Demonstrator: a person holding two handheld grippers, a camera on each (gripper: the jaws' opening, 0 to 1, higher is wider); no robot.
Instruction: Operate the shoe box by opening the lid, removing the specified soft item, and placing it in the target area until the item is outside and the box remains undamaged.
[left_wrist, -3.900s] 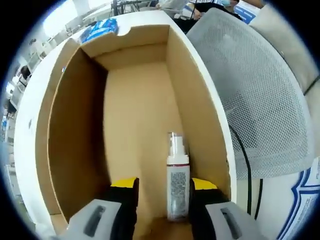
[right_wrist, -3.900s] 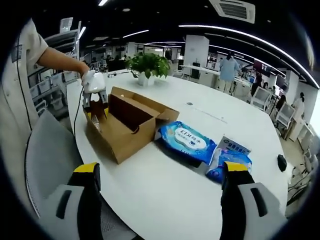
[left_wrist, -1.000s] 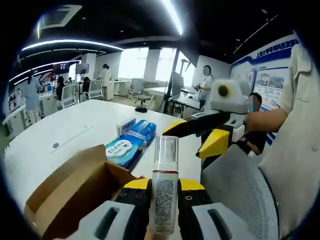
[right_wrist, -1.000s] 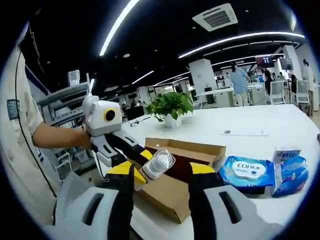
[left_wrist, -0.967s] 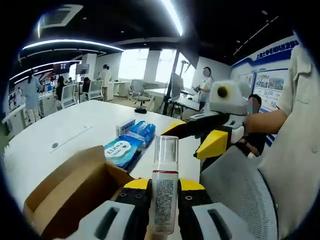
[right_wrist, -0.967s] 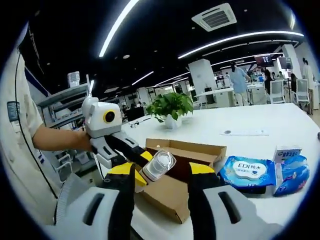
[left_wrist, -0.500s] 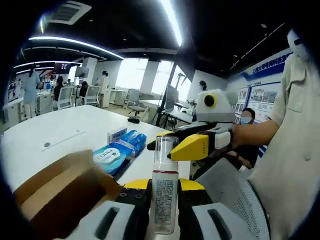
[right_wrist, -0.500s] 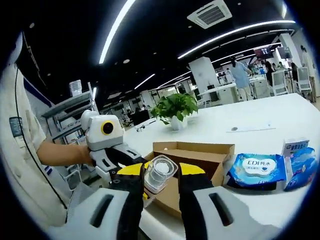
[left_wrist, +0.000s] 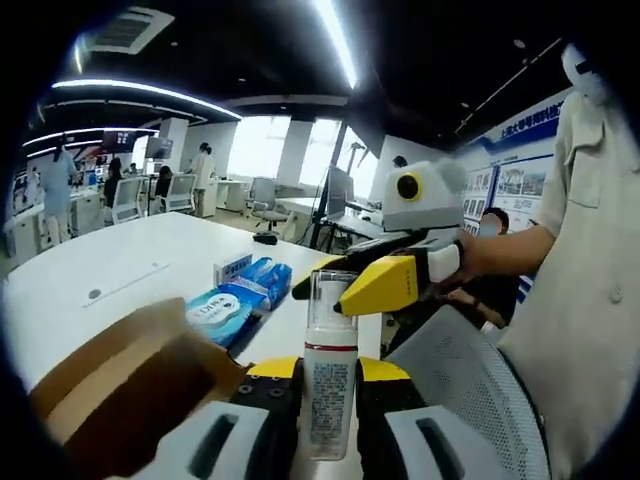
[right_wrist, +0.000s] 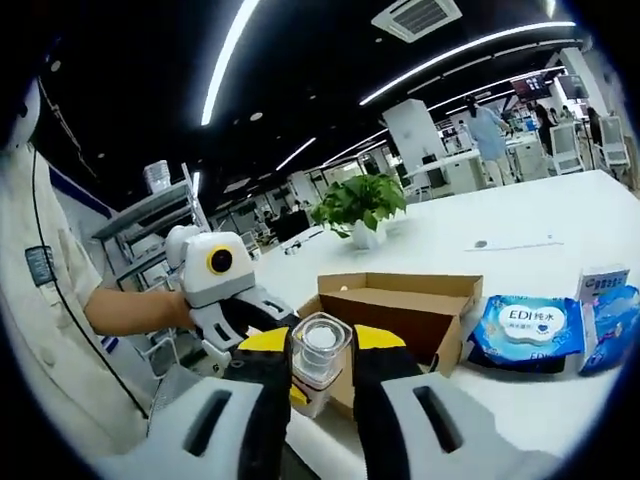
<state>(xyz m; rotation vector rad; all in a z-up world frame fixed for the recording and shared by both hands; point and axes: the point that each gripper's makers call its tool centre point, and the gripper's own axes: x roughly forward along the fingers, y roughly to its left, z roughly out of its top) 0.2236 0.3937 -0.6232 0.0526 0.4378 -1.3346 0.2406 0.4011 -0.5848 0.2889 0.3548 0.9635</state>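
A white spray bottle (left_wrist: 329, 385) with a clear cap stands upright between the yellow-tipped jaws of my left gripper (left_wrist: 330, 368), which is shut on its body. My right gripper (left_wrist: 330, 293) reaches in from the right in the left gripper view, its jaws on either side of the cap. In the right gripper view the clear cap (right_wrist: 320, 350) sits pinched between the jaws of my right gripper (right_wrist: 322, 345). The open cardboard shoe box (right_wrist: 400, 300) lies on the white table behind the bottle; it also shows as the shoe box (left_wrist: 120, 370) at the lower left.
A blue wipes pack (right_wrist: 530, 325) and a small carton (right_wrist: 600, 282) lie right of the box. A potted plant (right_wrist: 360, 205) stands further back on the table (right_wrist: 500, 235). A grey mesh chair (left_wrist: 470, 400) is close by. A person's sleeve (left_wrist: 590, 250) fills the right side.
The right gripper has come onto the bottle's cap and its jaws have narrowed around it. The left gripper still holds the bottle above the box.
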